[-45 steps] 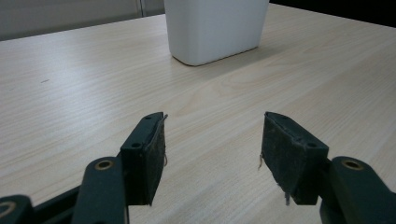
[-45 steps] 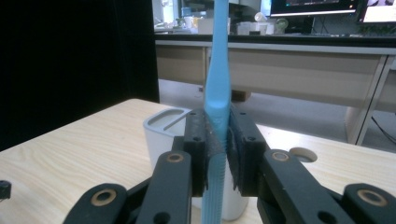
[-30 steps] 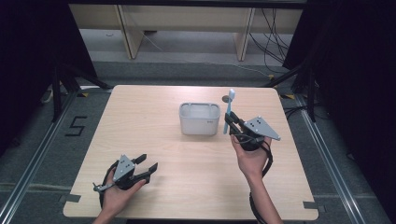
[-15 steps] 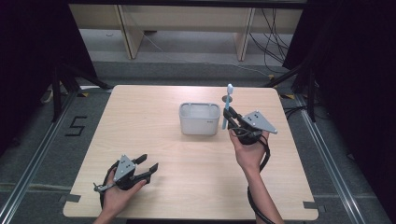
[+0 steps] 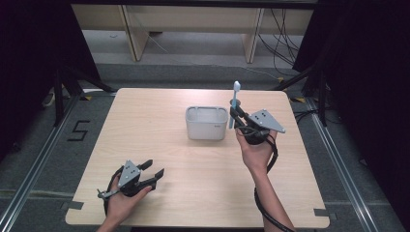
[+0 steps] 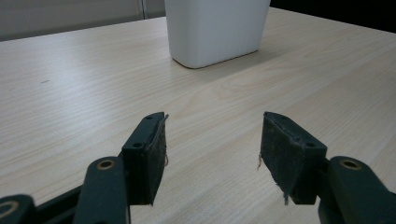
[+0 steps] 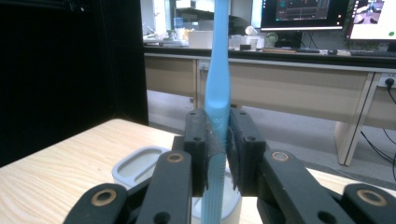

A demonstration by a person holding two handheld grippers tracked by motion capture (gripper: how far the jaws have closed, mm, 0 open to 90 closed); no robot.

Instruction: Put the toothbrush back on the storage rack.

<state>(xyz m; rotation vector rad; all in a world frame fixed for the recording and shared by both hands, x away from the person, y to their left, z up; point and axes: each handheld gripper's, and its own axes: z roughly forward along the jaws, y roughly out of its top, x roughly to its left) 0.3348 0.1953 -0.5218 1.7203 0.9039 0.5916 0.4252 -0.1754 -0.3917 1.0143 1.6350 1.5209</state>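
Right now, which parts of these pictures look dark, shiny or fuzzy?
High view: both sides beyond the pale wooden table are almost black. Left gripper view: soft glare streaks the wood by the white plastic cup, and the near jaws look slightly soft. Right gripper view: the left side is black, the far monitors glow bright, and the upright blue toothbrush in the right tool stays sharp.

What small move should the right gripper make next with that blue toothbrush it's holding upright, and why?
Probably shift a little toward the grey rectangular plastic cup, then lower. The right gripper is clamped on the blue toothbrush, held upright, beside the cup's right rim rather than over its opening. The left gripper rests open, far away.
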